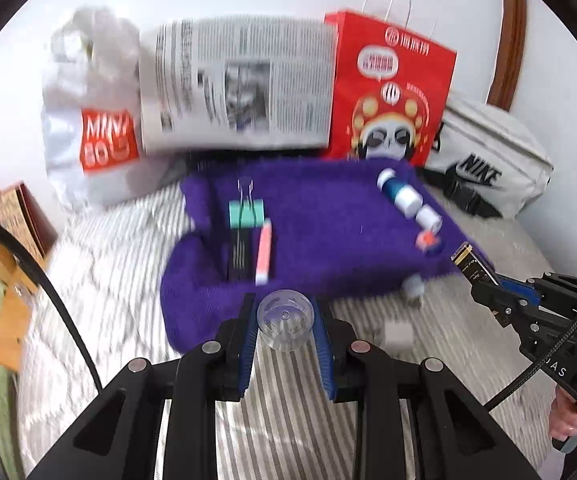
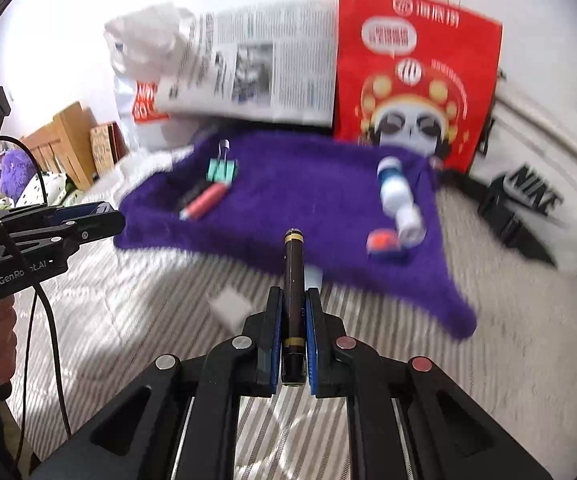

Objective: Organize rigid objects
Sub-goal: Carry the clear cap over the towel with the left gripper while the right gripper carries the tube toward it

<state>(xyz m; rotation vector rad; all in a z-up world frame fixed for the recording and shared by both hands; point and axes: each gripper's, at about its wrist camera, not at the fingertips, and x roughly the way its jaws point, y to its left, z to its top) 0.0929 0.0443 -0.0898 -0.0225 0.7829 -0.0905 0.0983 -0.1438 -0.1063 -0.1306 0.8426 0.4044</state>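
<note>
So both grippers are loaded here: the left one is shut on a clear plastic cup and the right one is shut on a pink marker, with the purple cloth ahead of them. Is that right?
Not quite. The right gripper is shut on a dark brown pen with gold bands, not a pink marker; the right wrist view shows it between the jaws. The pink marker lies on the purple cloth. The left gripper does hold the clear plastic cup.

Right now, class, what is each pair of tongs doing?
Left tongs: closed on a clear plastic cup.
Right tongs: closed on a dark brown pen.
</note>
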